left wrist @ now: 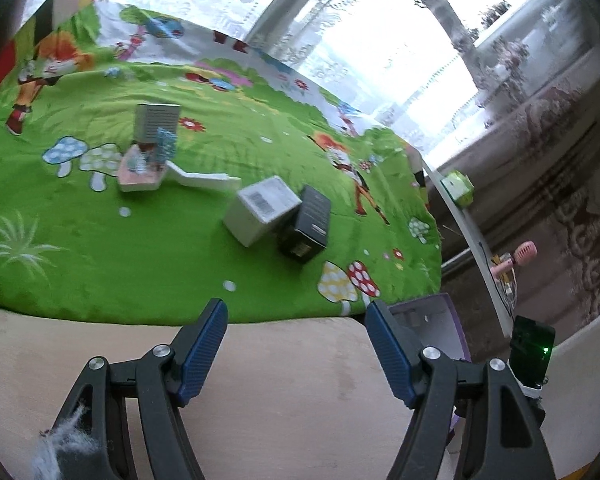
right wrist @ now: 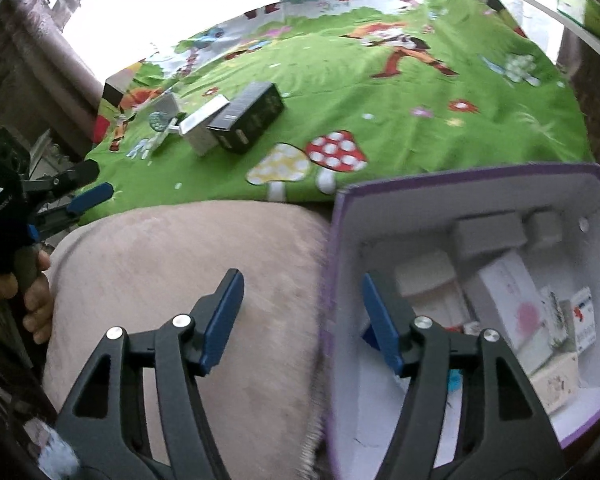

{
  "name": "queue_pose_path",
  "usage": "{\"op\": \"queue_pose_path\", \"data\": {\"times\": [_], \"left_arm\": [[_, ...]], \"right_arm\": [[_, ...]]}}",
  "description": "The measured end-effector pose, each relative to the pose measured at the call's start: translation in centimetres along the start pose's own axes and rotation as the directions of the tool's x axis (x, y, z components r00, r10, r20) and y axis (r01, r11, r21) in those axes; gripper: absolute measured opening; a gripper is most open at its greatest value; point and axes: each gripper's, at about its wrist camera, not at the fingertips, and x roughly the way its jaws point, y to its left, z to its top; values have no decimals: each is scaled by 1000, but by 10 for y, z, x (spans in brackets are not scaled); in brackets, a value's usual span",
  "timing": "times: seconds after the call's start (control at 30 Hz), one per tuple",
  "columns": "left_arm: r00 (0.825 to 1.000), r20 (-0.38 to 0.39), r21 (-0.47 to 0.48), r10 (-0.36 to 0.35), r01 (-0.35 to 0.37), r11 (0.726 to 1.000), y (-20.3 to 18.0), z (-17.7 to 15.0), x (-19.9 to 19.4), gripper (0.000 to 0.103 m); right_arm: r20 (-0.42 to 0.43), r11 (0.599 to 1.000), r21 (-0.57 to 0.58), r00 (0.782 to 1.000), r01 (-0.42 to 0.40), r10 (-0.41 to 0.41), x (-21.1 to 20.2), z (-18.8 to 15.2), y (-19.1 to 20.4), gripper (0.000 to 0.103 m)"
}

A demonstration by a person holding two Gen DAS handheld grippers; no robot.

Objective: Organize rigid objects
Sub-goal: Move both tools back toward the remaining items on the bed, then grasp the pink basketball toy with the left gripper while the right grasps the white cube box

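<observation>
My left tongs (left wrist: 294, 312) and right tongs (right wrist: 302, 284) gape empty over bare beige plush (right wrist: 188, 256), beside the open purple-rimmed white cardboard box (right wrist: 460, 178).

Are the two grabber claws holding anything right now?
No. The left gripper and the right gripper are both open, with nothing between their fingers.

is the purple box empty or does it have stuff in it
Not empty: the purple box is open-topped and holds several small cartons along its right side.
</observation>
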Motion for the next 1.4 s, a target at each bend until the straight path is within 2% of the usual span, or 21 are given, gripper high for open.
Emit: {"op": "queue_pose_path", "data": {"times": [0.1, 0.23, 0.33, 0.43, 0.77, 0.97, 1.17, 1.27, 1.3, 1.33, 1.4], "left_arm": [[1000, -3, -12, 15, -15, 1000, 9, 3, -1, 62], [999, 8, -27, 35, -34, 999, 19, 13, -3, 61], [996, 24, -32, 82, -81, 996, 28, 23, -5, 59], [991, 27, -35, 131, -130, 991, 38, 37, -2, 55], [975, 37, -24, 218, -217, 976, 56, 94, 28, 53], [970, 55, -94, 237, -231, 968, 75, 116, 31, 53], [961, 25, -29, 276, -275, 961, 69, 120, 57, 53], [960, 8, -14, 281, -281, 960, 72, 119, 66, 53], [960, 7, -10, 281, -281, 960, 72, 119, 68, 48], [959, 1, -3, 285, -285, 959, 74, 118, 70, 37], [960, -19, -3, 279, -279, 960, 78, 116, 74, 27]], "right_arm": [[0, 1000, 3, 1000, -17, 17, 7, 8, 10, 68], [9, 1000, 19, 1000, -25, 25, 19, 22, 24, 70], [12, 999, 49, 1000, -19, 18, 27, 34, 32, 75], [7, 999, 41, 1000, -8, 8, 34, 44, 43, 75], [28, 999, 3, 998, 49, -49, 65, 84, 77, 76], [86, 998, -22, 995, 62, -59, 65, 106, 90, 76], [118, 998, -7, 991, 63, -62, 69, 146, 96, 76], [123, 996, -47, 990, 71, -64, 71, 164, 105, 81], [126, 996, -63, 990, 68, -60, 73, 169, 109, 83], [125, 994, -85, 990, 69, -58, 76, 177, 113, 84], [122, 992, -112, 991, 64, -50, 83, 188, 121, 84]]}}
